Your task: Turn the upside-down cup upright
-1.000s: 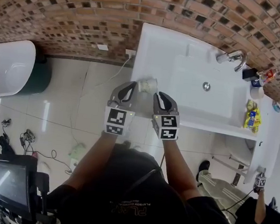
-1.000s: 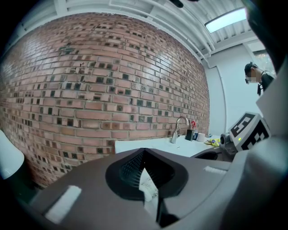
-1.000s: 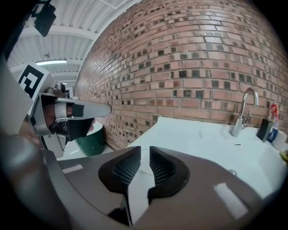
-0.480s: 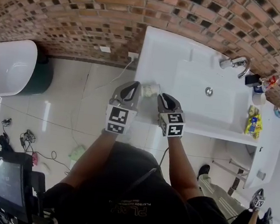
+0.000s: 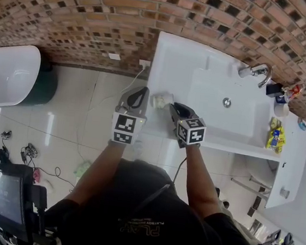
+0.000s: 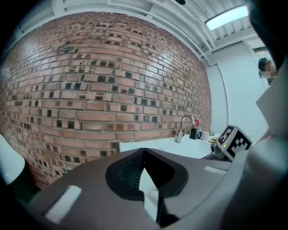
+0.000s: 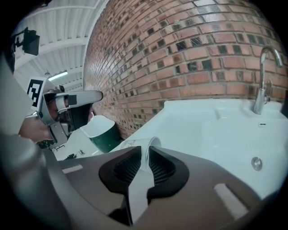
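Note:
A clear plastic cup (image 5: pixel 161 99) is at the left end of the white washstand (image 5: pixel 177 56). My right gripper (image 5: pixel 173 108) is shut on its rim. In the right gripper view the cup (image 7: pixel 135 144) lies tilted on its side, its wall pinched between my pads, open end toward the basin. My left gripper (image 5: pixel 141 95) hovers just left of the cup, past the washstand's edge and over the floor. Its jaws are together with nothing between them. It also shows in the right gripper view as the left gripper (image 7: pixel 74 101), held apart from the cup.
The sink basin (image 5: pixel 226 103) with its drain and a chrome faucet (image 5: pixel 256 69) lie to the right. Small bottles and packets (image 5: pixel 277 128) crowd the far right of the counter. A brick wall runs behind. A white tub on a green base (image 5: pixel 7 75) stands left on the tiled floor.
My right gripper has rolled, its marker cube now tipped to the right, and the cup has turned with it. The left gripper stays beside the cup.

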{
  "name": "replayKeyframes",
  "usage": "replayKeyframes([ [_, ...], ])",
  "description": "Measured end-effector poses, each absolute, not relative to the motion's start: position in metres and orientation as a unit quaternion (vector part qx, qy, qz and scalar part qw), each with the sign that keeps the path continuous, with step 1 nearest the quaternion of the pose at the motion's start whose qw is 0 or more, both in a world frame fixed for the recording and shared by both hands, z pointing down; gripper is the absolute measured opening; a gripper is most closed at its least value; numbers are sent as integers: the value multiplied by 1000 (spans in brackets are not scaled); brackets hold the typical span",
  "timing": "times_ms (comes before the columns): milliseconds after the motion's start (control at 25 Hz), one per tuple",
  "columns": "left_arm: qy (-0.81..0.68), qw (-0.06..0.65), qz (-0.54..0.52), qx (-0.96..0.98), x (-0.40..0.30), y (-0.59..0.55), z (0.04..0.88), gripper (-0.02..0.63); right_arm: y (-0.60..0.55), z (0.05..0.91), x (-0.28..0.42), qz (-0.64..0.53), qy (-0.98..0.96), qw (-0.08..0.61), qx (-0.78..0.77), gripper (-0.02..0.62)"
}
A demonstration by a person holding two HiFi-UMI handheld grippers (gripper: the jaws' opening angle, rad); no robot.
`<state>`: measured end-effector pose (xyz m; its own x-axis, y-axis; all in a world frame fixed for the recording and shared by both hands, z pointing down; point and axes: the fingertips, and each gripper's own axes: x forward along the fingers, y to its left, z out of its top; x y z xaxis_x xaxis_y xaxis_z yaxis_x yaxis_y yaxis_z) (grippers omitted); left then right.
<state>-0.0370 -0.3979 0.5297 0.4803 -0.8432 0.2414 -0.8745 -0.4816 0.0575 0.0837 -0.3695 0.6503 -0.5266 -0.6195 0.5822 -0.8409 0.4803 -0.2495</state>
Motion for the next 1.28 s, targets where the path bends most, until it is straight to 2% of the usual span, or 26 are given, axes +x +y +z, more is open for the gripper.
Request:
replayKeyframes([
  [440,-514,90,92,848,-51,-396,531,-5,-368,638,80,283,-844,191,413,37],
  [720,-509,86,96,851,-47,-386,530,-5,-357,614,78,230,-855,223,407,28],
  [1000,-514,83,97,848,-49,-372,528,-5,-332,584,75,132,-856,298,401,28],
  [1280,-527,83,95,840,-55,-359,524,-5,-303,595,64,1,-836,425,347,26],
])
